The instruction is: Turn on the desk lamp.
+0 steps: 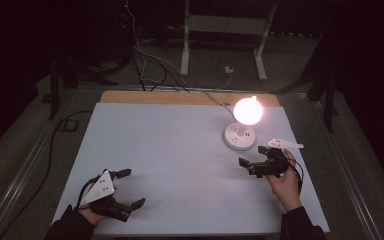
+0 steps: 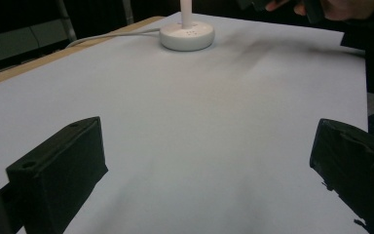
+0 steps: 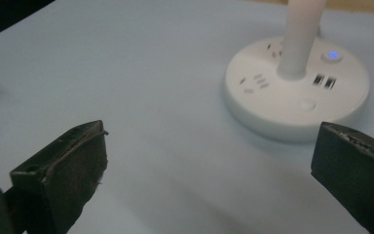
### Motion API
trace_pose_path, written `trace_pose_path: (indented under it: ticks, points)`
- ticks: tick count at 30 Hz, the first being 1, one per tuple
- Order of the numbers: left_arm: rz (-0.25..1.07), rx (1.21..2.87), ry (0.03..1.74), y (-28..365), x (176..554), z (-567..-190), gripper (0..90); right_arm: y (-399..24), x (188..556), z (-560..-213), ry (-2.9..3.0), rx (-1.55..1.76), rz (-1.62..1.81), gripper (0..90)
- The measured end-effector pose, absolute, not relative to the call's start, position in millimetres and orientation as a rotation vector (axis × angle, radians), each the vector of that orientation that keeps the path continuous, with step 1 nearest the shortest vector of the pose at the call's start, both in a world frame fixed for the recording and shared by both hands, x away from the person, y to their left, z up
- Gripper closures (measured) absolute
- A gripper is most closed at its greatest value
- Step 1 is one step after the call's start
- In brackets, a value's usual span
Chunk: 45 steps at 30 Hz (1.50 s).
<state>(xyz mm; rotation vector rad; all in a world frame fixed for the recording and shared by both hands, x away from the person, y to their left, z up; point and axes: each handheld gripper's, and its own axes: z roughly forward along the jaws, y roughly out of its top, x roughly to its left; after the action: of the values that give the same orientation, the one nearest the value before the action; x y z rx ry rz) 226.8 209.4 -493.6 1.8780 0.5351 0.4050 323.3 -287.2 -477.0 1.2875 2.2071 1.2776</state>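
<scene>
lamp (image 1: 241,125): lit globe on a thin stem, round white base with sockets; just ahead of the right gripper (image 1: 260,162) jaws, far ahead of the left gripper (image 1: 122,192)
jaws: both wide, empty
handling: likely light, rigid, top-heavy, globe fragile; grip the stem low
right gripper view: blue LED (image 3: 333,54), USB ports
high view: glowing globe, cable (image 1: 219,101) over the tabletop (image 1: 170,150) edge
</scene>
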Motion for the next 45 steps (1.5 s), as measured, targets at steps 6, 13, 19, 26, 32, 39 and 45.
trace_pose_path:
  ticks: [6,13,19,26,32,39,45]
  points:
    - [0.406,1.883,0.533,208.8,226.4,-493.7,0.3,-292.8,310.4,-486.6,2.214,1.299,1.251,0.0]
    - [0.408,1.885,0.534,208.5,226.5,-493.8,0.3,-294.8,295.9,-493.9,2.224,1.256,1.249,0.0]
    - [0.409,1.885,0.534,208.4,226.1,-493.7,0.3,-296.7,282.7,-498.5,2.250,1.251,1.234,0.0]
    - [0.409,1.886,0.531,208.5,225.7,-493.5,0.3,-300.4,271.5,-504.6,2.305,1.258,1.219,0.0]
    - [0.406,1.888,0.529,208.1,225.8,-493.7,0.3,-301.7,260.4,-508.5,2.319,1.233,1.155,0.0]
    - [0.404,1.890,0.527,207.8,226.0,-493.9,0.3,-300.2,248.7,-512.0,2.347,1.199,1.083,0.0]
    - [0.404,1.898,0.522,206.6,225.6,-493.9,0.3,-299.8,250.4,-513.8,2.346,1.185,1.067,0.0]
